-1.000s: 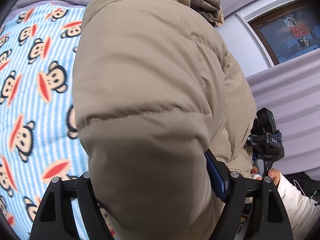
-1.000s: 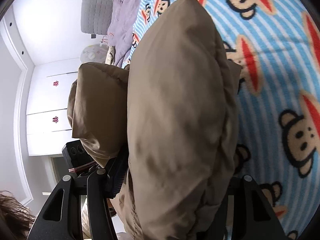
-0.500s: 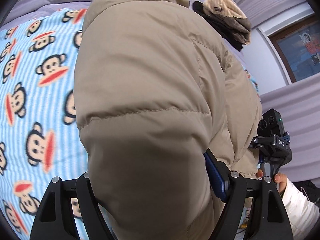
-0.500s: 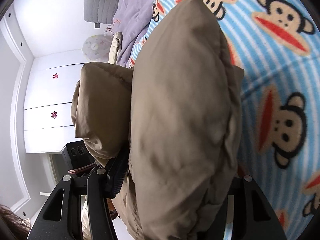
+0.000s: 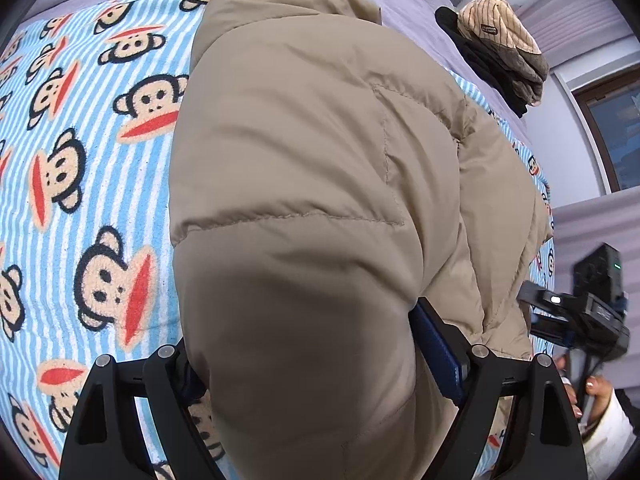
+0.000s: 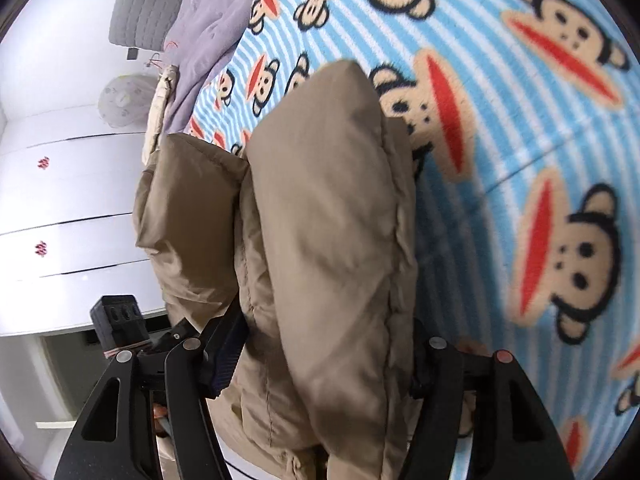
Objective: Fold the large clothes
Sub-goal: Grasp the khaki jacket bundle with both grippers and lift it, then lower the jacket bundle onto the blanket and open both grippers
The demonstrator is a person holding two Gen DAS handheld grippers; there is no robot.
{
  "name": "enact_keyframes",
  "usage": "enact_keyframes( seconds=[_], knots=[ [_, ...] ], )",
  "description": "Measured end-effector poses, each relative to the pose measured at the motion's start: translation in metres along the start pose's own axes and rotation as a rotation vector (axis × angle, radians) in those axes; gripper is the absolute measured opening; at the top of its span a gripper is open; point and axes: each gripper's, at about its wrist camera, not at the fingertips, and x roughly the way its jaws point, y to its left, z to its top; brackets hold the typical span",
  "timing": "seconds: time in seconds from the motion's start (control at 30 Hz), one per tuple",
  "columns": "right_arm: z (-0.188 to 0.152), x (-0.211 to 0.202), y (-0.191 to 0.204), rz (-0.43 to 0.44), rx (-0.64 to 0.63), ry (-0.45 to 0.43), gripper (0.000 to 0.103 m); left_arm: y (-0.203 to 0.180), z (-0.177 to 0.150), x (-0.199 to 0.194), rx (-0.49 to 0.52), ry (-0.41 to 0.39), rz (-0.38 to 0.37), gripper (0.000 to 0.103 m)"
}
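Tan puffer jacket (image 5: pixel 312 184) bulges over the monkey-print blanket (image 5: pixel 88 168) near the bed's edge, its padded folds wedged between the widening fingers of the left gripper (image 5: pixel 320 364) and right gripper (image 6: pixel 320 344).

The puffer jacket (image 5: pixel 304 208) is plain khaki-tan with stitched quilting lines. Under it, the blanket (image 5: pixel 80 128) has sky-blue and white stripes, printed with cartoon monkey heads in black, beige and red. The bedsheet (image 5: pixel 416 28) beyond is pale lilac. The folded clothes (image 5: pixel 504 48) are beige pinstripe, grey-brown and black. The wardrobe (image 6: pixel 60 208) is white with small red motifs. Each claw frame is black with a dark blue pad (image 5: pixel 438 354).
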Motion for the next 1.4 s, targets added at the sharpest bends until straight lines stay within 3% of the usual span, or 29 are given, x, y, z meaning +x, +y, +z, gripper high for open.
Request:
enact_keyframes(
  seconds=[0.07,0.13,0.23,0.3,0.33,0.37,0.43,0.57,0.67,0.83,1.0,1.1,1.2,1.4],
  knots=[
    [-0.004,-0.028,0.007,-0.024,-0.035,-0.069,0.067,0.000,-0.001,-0.003,-0.004,-0.004,0.004,0.088],
    [-0.013,-0.049,0.014,0.014,-0.054,-0.104,0.067,-0.004,-0.002,-0.005,-0.006,-0.009,0.010,0.088],
    [-0.032,-0.063,0.027,0.097,-0.097,-0.072,0.067,-0.003,-0.007,-0.009,-0.010,-0.016,0.026,0.088],
    [-0.032,-0.051,0.047,0.090,-0.137,-0.025,0.066,-0.003,-0.009,-0.012,-0.012,-0.023,0.047,0.088],
    [-0.035,-0.037,0.058,0.071,-0.161,-0.004,0.054,-0.002,-0.011,-0.014,-0.012,-0.028,0.064,0.088],
    [-0.040,-0.028,0.062,0.046,-0.187,0.014,0.033,-0.002,-0.012,-0.016,-0.010,-0.032,0.084,0.088],
    [-0.051,-0.016,0.061,-0.038,-0.218,0.041,0.014,-0.002,-0.016,-0.022,-0.007,-0.042,0.127,0.088],
    [-0.074,0.001,0.045,-0.154,-0.216,0.078,0.013,-0.004,-0.028,-0.041,0.009,-0.079,0.185,0.088],
    [-0.075,0.022,0.025,-0.173,-0.172,0.105,0.013,-0.008,-0.042,-0.059,0.039,-0.115,0.212,0.088],
    [-0.084,0.053,0.013,-0.228,-0.189,0.142,0.010,-0.016,-0.064,-0.077,0.068,-0.129,0.213,0.088],
    [-0.090,0.074,0.003,-0.233,-0.158,0.173,0.009,-0.047,-0.055,-0.084,0.114,-0.165,0.173,0.088],
    [-0.088,0.077,0.007,-0.229,-0.148,0.164,0.009,-0.083,-0.043,-0.074,0.193,-0.152,0.118,0.088],
    [-0.091,0.069,0.006,-0.233,-0.144,0.151,0.009,-0.118,-0.031,-0.047,0.272,-0.128,0.118,0.088],
    [-0.099,0.027,-0.005,-0.249,-0.163,0.093,0.010,-0.131,0.009,0.008,0.191,-0.104,0.227,0.088]
  ],
)
